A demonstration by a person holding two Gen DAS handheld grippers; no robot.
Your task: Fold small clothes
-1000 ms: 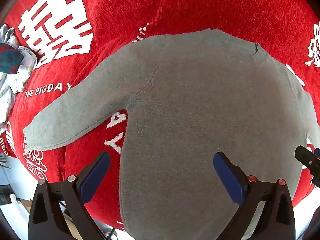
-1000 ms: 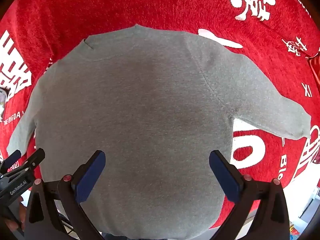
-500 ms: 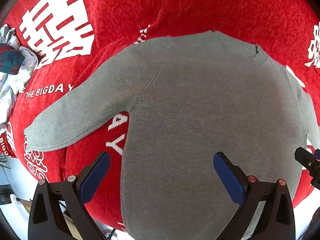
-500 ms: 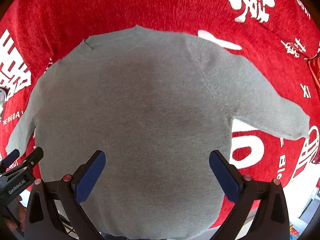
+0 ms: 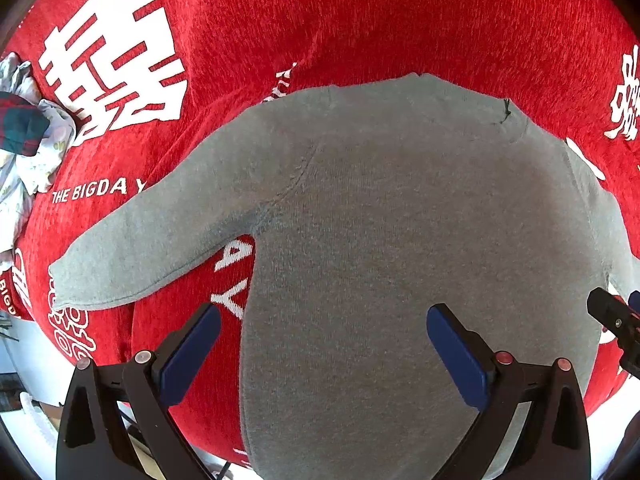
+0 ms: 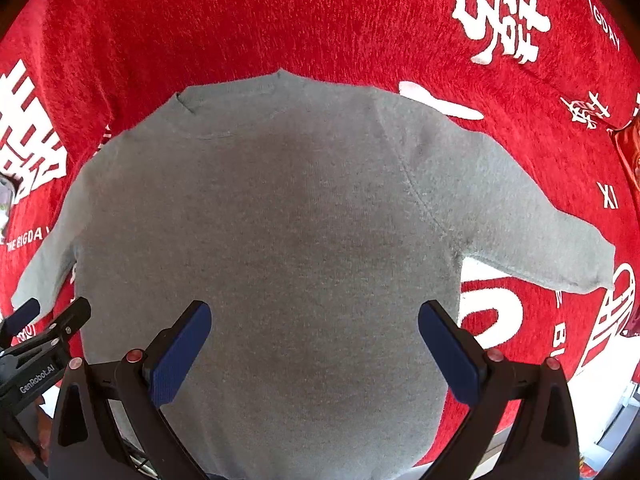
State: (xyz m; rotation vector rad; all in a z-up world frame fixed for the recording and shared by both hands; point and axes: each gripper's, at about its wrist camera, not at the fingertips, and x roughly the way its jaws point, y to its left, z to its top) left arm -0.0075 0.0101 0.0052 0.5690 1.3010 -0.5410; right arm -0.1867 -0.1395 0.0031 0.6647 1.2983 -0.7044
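Note:
A small grey sweater (image 5: 400, 220) lies flat and spread out on a red cloth (image 5: 360, 20), neck away from me, both sleeves angled outward. It also shows in the right wrist view (image 6: 280, 220). My left gripper (image 5: 323, 344) is open and empty, above the sweater's lower left side, near the left sleeve (image 5: 140, 248). My right gripper (image 6: 314, 344) is open and empty, above the sweater's lower right part, with the right sleeve (image 6: 540, 240) to its right. Each gripper's tip shows at the edge of the other's view.
The red cloth (image 6: 320, 20) bears white characters and lettering. A crumpled pile of other clothes (image 5: 24, 140) lies at the far left. The table's front edge and pale floor show at the bottom corners.
Both grippers have drifted slightly; the sweater sits a little lower and nearer in both views. It has not been touched.

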